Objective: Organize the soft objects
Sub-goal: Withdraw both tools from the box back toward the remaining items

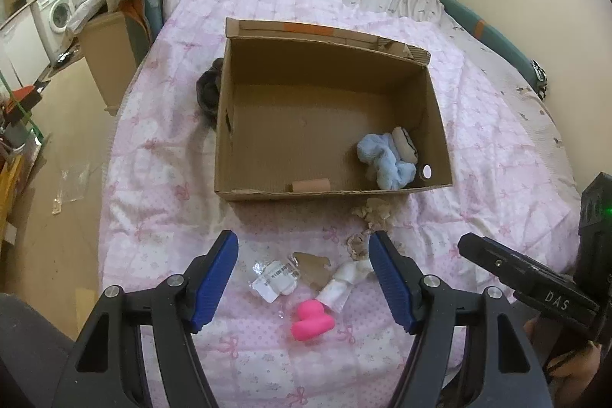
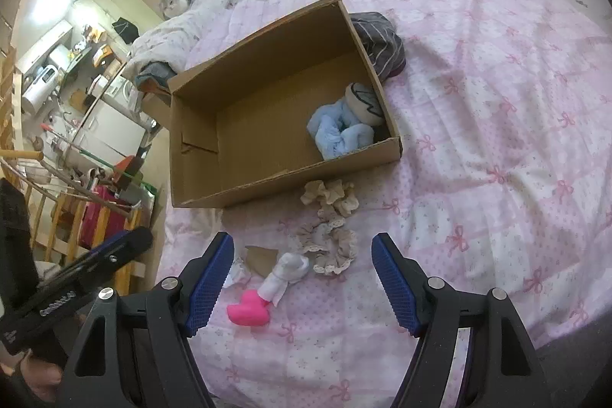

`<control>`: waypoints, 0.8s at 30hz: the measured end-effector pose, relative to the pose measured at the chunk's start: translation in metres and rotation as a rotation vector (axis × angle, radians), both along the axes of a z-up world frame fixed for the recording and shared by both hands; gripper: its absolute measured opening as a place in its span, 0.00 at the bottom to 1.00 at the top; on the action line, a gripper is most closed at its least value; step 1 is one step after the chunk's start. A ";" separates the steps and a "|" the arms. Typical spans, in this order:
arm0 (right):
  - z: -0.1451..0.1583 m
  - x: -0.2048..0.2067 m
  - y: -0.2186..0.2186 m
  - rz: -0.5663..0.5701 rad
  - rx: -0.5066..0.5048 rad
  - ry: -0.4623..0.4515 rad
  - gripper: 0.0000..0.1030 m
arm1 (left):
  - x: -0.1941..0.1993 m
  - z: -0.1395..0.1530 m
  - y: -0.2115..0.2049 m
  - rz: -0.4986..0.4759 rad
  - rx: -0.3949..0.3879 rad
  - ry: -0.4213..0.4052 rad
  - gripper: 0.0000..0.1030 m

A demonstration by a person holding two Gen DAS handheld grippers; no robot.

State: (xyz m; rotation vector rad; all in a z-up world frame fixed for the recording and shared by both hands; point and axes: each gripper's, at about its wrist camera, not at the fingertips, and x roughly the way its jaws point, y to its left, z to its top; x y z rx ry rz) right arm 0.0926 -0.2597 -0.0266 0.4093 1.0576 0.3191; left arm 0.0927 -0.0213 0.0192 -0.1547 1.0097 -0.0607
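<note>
Bed (image 1: 160,155) with a pink bow-print quilt, bearing an open cardboard box (image 1: 329,125). Inside the box, at its near right corner, lie a light-blue soft cloth (image 1: 386,159) and a pale rolled sock (image 1: 404,144). On the quilt before the box: a pink heart-shaped soft toy (image 1: 311,321), a white rolled sock (image 1: 344,280), and beige lace-edged scrunchies (image 2: 331,247). Left tool (image 1: 304,278) spread wide, holding nothing, above the toy. Right tool (image 2: 302,278) likewise spread and unloaded.
</note>
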 end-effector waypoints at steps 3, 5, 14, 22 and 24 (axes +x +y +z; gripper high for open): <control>0.000 0.001 -0.001 -0.009 -0.003 0.002 0.77 | 0.003 0.000 0.005 -0.002 -0.011 0.003 0.66; -0.003 0.003 -0.002 -0.020 -0.006 0.011 0.77 | 0.006 -0.003 0.008 -0.005 -0.013 -0.008 0.66; -0.013 0.015 0.014 -0.033 -0.027 0.031 0.77 | 0.011 -0.024 0.009 -0.071 -0.020 0.018 0.66; -0.018 0.016 0.012 -0.039 -0.051 0.046 0.77 | 0.018 -0.031 0.035 0.031 -0.064 0.039 0.66; -0.017 0.017 0.012 -0.043 -0.051 0.039 0.77 | 0.018 -0.030 0.032 0.019 -0.062 0.053 0.66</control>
